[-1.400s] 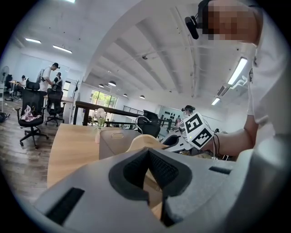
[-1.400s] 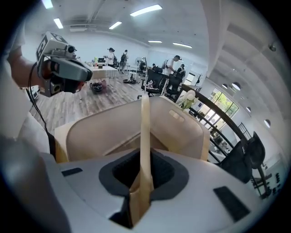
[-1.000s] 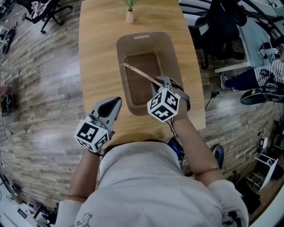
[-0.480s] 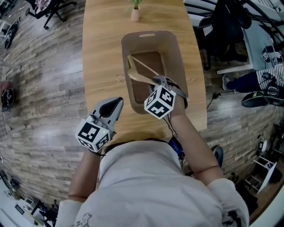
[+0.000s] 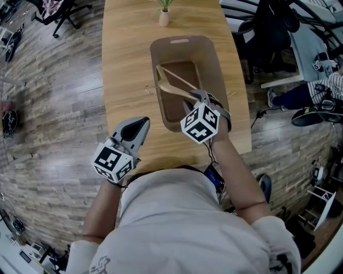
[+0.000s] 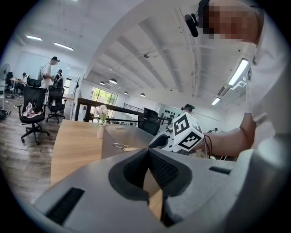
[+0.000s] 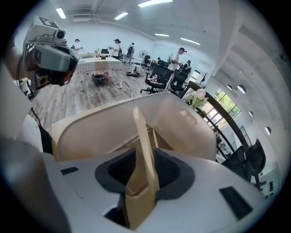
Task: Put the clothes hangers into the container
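1 hanger (image 5: 177, 92) leans in 1 container (image 5: 217, 69); R tool (image 5: 197, 99) just opened, hanger between jaws; L tool (image 5: 142, 124) closed.

Premises: an open-plan office or shared work floor, not a home.

Evidence noted:
- Long wooden table (image 5: 128, 64) on a grey plank-pattern floor (image 5: 53, 107) that runs through one large undivided room.
- Black swivel office chairs (image 6: 34, 113) on castor bases stand at several spots; one chair (image 5: 270, 32) beside the table carries a dark garment.
- Rows of strip lights (image 7: 154, 3) on a high white ceiling.
- Several people (image 7: 117, 48) stand around a far worktable; others (image 6: 47, 73) gather near further desks.
- Large windows (image 6: 104, 96) on the far wall and a standing fan (image 7: 142, 53).
- A small pink vase of flowers (image 5: 164, 16) is the only decoration on the table.
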`<move>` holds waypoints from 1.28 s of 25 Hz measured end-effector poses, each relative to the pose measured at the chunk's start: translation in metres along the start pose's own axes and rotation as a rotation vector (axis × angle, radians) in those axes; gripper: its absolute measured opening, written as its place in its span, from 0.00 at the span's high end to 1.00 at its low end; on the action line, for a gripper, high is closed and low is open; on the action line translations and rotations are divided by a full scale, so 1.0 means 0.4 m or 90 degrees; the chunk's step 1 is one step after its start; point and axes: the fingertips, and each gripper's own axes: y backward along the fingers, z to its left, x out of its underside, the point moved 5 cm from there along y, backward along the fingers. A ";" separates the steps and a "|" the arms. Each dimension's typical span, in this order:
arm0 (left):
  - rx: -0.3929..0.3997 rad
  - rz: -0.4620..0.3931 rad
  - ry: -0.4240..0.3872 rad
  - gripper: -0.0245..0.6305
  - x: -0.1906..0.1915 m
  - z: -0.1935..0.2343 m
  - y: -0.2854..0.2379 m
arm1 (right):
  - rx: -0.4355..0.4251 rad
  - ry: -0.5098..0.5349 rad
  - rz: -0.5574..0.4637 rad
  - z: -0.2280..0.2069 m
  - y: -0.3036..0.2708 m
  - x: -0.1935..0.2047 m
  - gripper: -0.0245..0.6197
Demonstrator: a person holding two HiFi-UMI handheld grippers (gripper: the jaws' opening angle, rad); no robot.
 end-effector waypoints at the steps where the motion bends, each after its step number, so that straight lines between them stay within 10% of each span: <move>1: 0.003 -0.001 -0.002 0.96 0.000 -0.002 0.008 | 0.003 -0.007 -0.003 0.005 0.011 0.000 0.75; 32: 0.116 -0.024 -0.109 0.96 0.035 -0.126 0.376 | 0.049 -0.266 -0.294 0.432 0.423 -0.046 0.90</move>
